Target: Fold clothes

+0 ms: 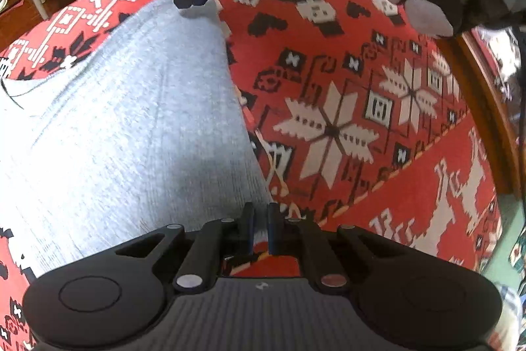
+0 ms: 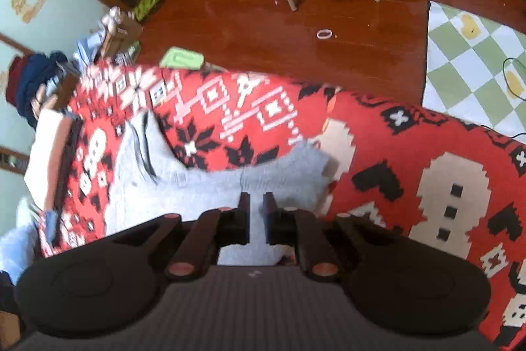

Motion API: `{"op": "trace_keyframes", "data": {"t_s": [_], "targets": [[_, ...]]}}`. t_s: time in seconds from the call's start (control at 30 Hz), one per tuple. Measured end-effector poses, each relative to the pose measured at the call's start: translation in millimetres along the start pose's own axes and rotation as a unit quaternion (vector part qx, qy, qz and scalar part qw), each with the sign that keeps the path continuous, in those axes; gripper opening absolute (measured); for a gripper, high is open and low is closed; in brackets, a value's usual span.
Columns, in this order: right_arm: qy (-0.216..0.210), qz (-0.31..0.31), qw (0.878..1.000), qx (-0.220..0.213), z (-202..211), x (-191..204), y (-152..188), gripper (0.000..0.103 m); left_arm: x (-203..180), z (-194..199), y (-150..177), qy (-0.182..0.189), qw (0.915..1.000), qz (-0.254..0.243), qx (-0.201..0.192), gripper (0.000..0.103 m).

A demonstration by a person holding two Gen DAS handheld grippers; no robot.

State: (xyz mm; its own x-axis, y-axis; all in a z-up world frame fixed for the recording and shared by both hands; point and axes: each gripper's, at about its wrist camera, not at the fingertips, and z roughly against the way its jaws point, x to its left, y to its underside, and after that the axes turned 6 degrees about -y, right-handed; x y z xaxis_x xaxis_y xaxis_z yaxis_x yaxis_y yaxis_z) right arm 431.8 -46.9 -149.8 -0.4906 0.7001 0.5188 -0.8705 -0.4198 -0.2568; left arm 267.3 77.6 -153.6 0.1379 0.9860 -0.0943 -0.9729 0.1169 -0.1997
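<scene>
Grey garment (image 1: 125,127) lay spread on the red patterned blanket (image 1: 361,107). Left gripper (image 1: 261,226) had jaws narrow, pinching the garment's near edge. Right gripper (image 2: 256,219), also seen top of left view, had jaws narrow over grey cloth; whether it gripped, we couldn't tell. We judged a fold underway; next needs both edges carried over evenly.

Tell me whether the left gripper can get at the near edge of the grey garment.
Probably yes: the left gripper is right at the grey garment, its fingers apparently pinching the hem, nothing between them.
</scene>
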Motion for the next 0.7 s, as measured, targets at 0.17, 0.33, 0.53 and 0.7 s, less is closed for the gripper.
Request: {"op": "trace_keyframes", "data": {"t_s": [0.17,0.33,0.53,0.7], "targets": [[0.057,0.004,0.998,0.016,-13.9,-3.7,5.3,0.010,-1.5,0.4,1.9,-0.005,1.0000,0.003,0.003,0.008],[0.082,0.000,0.997,0.002,-7.9,-6.3,-3.5,0.010,-0.2,7.3,4.9,-0.004,0.9997,0.022,0.009,0.008],[0.084,0.029,0.996,-0.009,10.4,21.0,-5.7,0.011,20.8,32.1,22.9,0.001,0.9961,0.088,0.000,0.009],[0.062,0.067,0.996,-0.005,15.1,60.7,-2.4,0.011,70.9,40.6,42.4,-0.007,0.9785,0.206,-0.011,0.009]]}}
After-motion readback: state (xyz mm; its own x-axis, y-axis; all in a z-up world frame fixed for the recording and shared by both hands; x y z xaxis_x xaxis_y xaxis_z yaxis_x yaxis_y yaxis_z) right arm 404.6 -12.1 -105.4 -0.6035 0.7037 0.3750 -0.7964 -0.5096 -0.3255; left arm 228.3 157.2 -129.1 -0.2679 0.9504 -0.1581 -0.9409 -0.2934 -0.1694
